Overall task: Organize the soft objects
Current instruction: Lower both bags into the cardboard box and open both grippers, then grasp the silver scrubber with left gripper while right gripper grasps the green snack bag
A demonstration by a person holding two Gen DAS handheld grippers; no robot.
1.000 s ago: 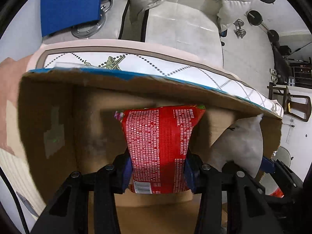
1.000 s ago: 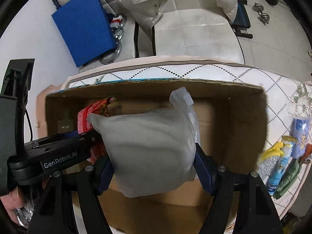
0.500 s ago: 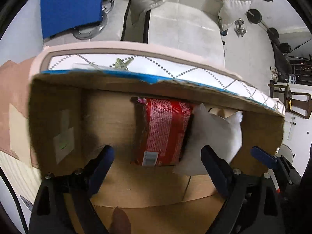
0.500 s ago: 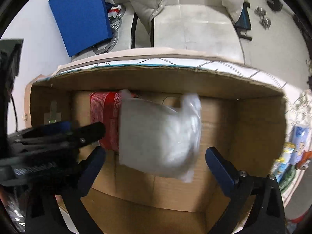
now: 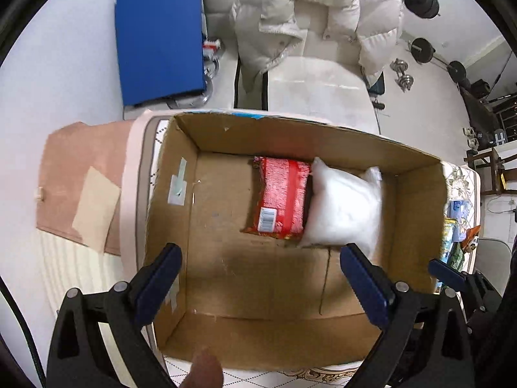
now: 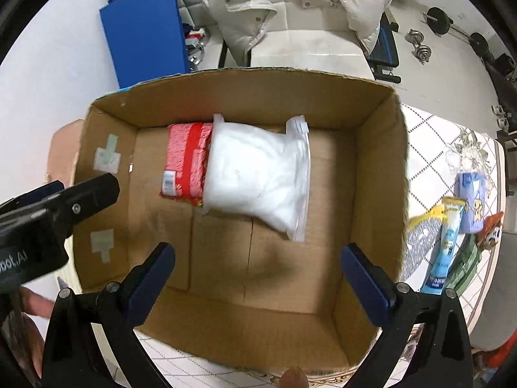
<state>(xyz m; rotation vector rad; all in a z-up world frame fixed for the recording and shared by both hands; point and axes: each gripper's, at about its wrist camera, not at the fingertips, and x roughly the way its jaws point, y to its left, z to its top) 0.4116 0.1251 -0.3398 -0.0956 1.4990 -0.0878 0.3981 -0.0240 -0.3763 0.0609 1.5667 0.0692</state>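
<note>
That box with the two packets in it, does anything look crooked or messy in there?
Slightly. In the box, the white bag lies tilted, its edge overlapping the red packet rather than sitting flat beside it. Nothing looks spilled or torn.

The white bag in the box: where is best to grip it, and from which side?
Probably grip the white bag across its puffy middle, coming from above through the open top of the cardboard box. It lies flat, its left edge overlapping the red packet, so a side approach is blocked.

A home room: dumbbells (image 5: 402, 76), white puffer jacket (image 5: 310, 16), quilted mattress (image 6: 442, 135).
</note>
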